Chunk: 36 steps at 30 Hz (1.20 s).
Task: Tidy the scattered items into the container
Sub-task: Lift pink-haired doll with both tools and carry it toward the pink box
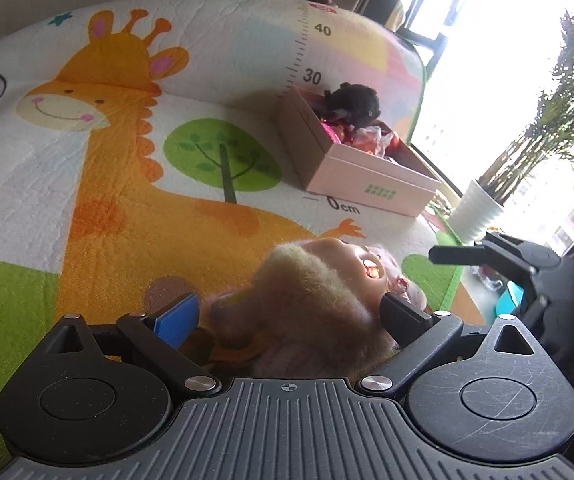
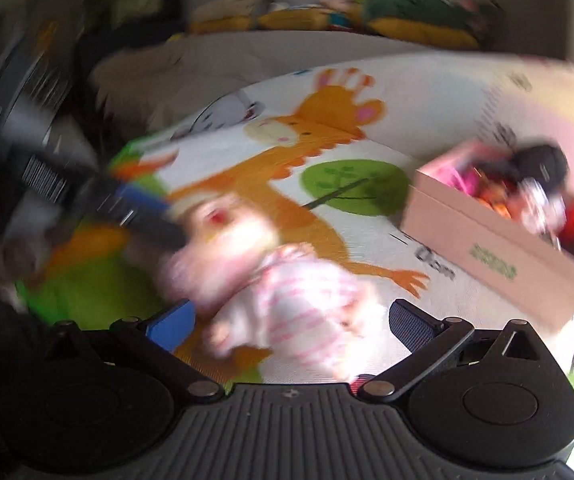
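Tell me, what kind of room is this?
Probably a living room or playroom at home: a giraffe play mat covers the floor, a box holds toys, and a potted palm stands by a bright window.

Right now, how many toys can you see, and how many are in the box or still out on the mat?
Dolls out on the mat: 1, the doll between the left gripper jaws.
Black plush toys in the box: 1, the black plush.
Other pink and red things in the box: too jumbled to count.
Total I can count: 2 toys.
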Available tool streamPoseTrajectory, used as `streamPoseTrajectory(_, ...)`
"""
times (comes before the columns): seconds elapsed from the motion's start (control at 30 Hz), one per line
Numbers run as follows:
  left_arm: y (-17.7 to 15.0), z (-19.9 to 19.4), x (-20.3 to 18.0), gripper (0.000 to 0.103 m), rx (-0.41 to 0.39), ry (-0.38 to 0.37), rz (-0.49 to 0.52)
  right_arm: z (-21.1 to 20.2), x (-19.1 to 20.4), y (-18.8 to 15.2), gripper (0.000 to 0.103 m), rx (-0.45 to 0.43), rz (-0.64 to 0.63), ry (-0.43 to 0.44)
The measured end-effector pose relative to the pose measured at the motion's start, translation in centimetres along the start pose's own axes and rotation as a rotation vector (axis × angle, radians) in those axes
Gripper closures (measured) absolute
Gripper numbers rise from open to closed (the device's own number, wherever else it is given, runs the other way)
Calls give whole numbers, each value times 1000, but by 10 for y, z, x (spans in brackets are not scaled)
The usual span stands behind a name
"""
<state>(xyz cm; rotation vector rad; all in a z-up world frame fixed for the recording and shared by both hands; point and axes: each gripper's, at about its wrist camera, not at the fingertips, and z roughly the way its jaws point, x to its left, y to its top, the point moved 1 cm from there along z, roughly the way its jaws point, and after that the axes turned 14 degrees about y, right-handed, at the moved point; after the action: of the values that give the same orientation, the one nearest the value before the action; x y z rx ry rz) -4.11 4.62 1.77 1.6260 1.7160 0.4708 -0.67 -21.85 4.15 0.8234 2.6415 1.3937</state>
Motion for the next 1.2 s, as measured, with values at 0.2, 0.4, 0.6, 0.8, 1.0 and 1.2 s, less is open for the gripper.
streamPoseTrajectory(0.2,1,2,8,4,57,-55,-64,21,-55,0,0,40,277,143)
streamPoseTrajectory(0.4,9,20,-1,4,116,-55,-47,46,-51,12,0,101,230,181)
streamPoseTrajectory(0.6,23,31,-20,4,102,-71,6,43,-44,7,1,59,218,149)
streamPoseTrajectory(0.8,47,40,-42,4,71,-97,61,17,-52,7,7,-65,209,64)
streamPoseTrajectory(1.0,105,51,-86,4,-63,-165,159,-13,-76,19,7,-162,202,-43)
streamPoseTrajectory(1.2,121,84,-111,4,-36,-215,219,-14,-97,9,4,-183,200,-133)
